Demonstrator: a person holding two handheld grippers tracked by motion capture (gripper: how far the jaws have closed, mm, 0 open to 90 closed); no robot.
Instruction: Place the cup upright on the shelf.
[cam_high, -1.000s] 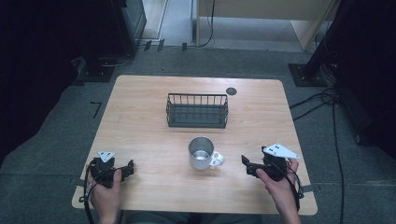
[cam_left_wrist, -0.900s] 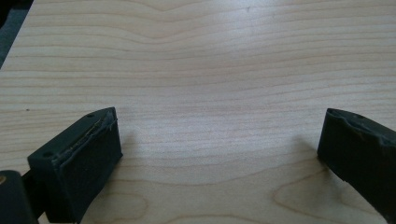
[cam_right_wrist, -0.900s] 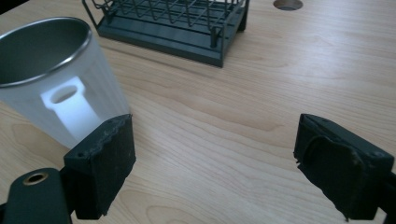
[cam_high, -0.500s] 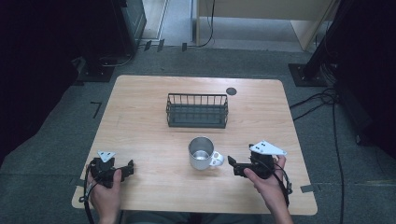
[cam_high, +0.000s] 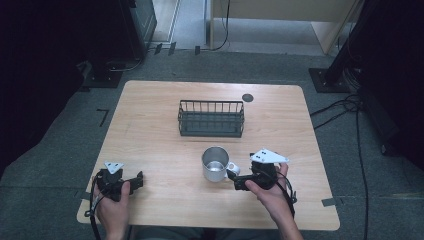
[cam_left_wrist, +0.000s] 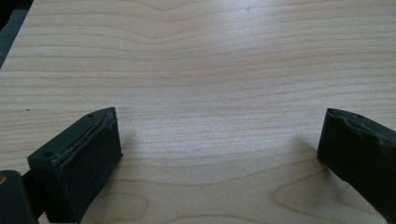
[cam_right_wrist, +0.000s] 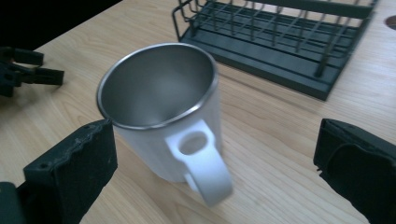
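The right tongs (cam_high: 232, 179) are standing wide, their jaws flanking the handle of the steel mug (cam_high: 215, 163), which is sitting upright on the bench (cam_high: 150, 125) just in front of the wire rack (cam_high: 211, 119). The handle (cam_right_wrist: 203, 161) is lying between the jaws but nearer the left one and untouched. A sound grasp is calling for centring the handle first, then closing squarely across its flat sides so that the mug is not twisting or tipping. The left tongs (cam_high: 138, 180) are resting wide on bare wood, well apart.
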